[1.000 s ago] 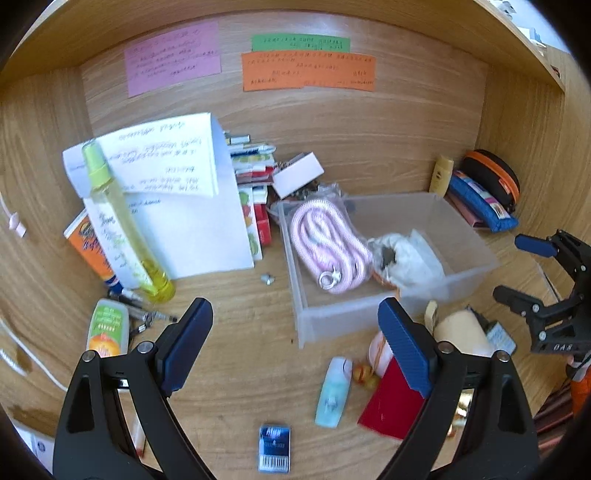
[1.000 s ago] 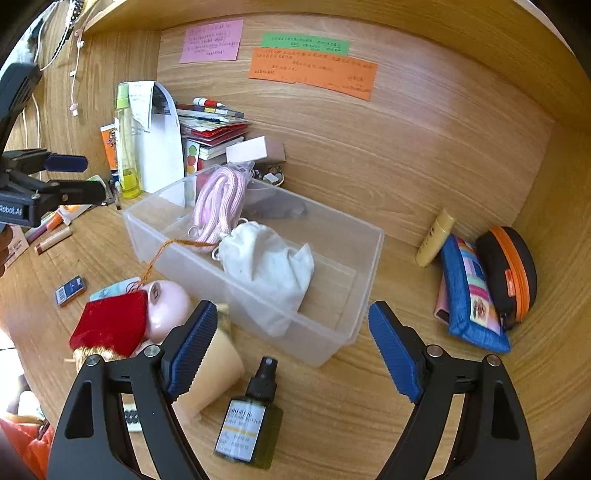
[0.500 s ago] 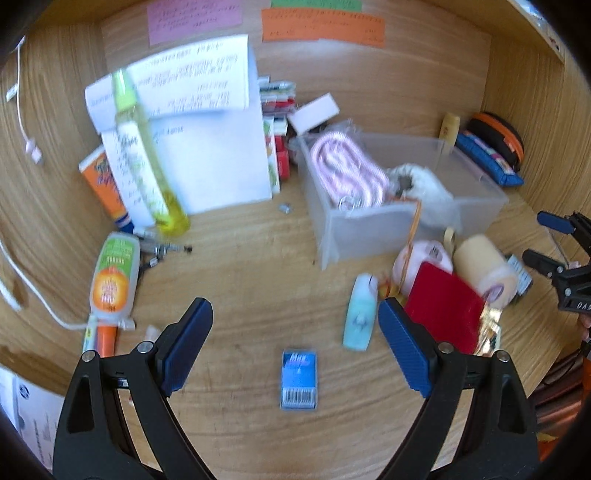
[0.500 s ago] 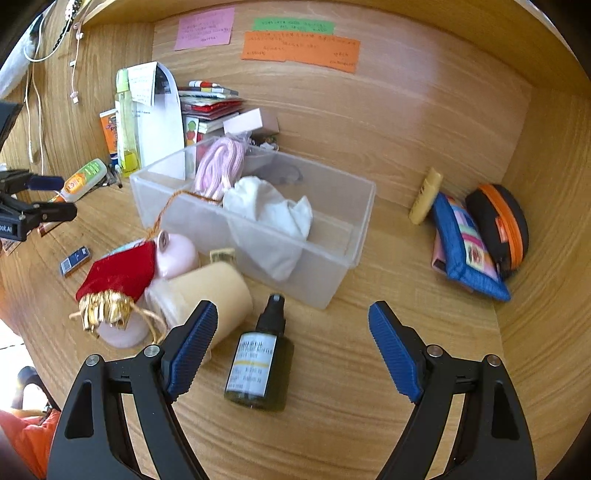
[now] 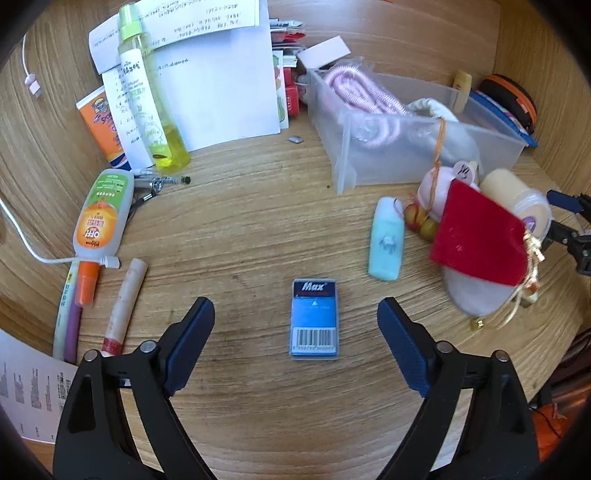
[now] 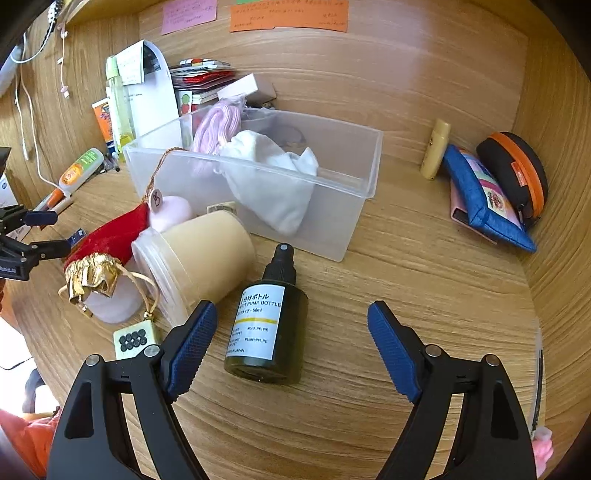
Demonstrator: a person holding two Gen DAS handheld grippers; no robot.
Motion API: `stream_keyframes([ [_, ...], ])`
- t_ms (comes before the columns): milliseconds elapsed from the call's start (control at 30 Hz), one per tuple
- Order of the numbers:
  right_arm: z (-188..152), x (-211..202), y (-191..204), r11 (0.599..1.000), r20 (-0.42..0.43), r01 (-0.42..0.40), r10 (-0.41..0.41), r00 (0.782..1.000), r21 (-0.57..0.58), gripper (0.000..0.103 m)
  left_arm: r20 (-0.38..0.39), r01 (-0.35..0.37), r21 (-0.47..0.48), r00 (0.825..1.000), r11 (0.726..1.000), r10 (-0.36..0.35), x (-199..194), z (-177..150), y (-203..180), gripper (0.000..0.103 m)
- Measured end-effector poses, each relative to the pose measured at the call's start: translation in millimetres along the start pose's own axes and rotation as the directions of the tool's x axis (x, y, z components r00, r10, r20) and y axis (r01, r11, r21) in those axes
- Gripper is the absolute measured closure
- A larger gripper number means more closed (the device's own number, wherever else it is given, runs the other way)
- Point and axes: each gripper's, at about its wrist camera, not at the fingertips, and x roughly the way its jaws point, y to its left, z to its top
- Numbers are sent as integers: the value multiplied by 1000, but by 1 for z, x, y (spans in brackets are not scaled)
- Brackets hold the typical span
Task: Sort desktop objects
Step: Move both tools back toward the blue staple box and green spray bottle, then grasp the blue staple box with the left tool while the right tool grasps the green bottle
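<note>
Wooden desk stretching under a wood-panelled back wall, pink and orange paper notes sticking to it, daylight falling across the grain

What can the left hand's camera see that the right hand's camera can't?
Only the left wrist view shows the light blue bottle and the stick beside the markers. Only the right wrist view shows the dark pump bottle and the dotted cube. Both show the clear bin, the red pouch and the blue Max box.
</note>
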Motion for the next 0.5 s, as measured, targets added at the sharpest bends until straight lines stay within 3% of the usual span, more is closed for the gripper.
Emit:
stream_keyframes([
  [133,-1,4,-1,1000,-11,-14,14,1000,8,25,-12,6,-5,1000,1000,-6,6,-3,1,32],
  [200,-1,7,0,1000,-18,-27,27,999,14,35,-8,10,-3,1000,1000,-10,6,-4,0,38],
  [333,-1,12,3,999,-29,-35,35,999,9,41,10,12,1,1000,1000,-12,4,-4,0,50],
  [400,0,14,4,999,-37,-49,50,998,12,54,20,23,7,1000,1000,-23,3,-4,-1,60],
  [500,0,18,4,998,-45,-59,60,997,26,59,35,31,18,999,999,-32,2,-5,-2,71],
])
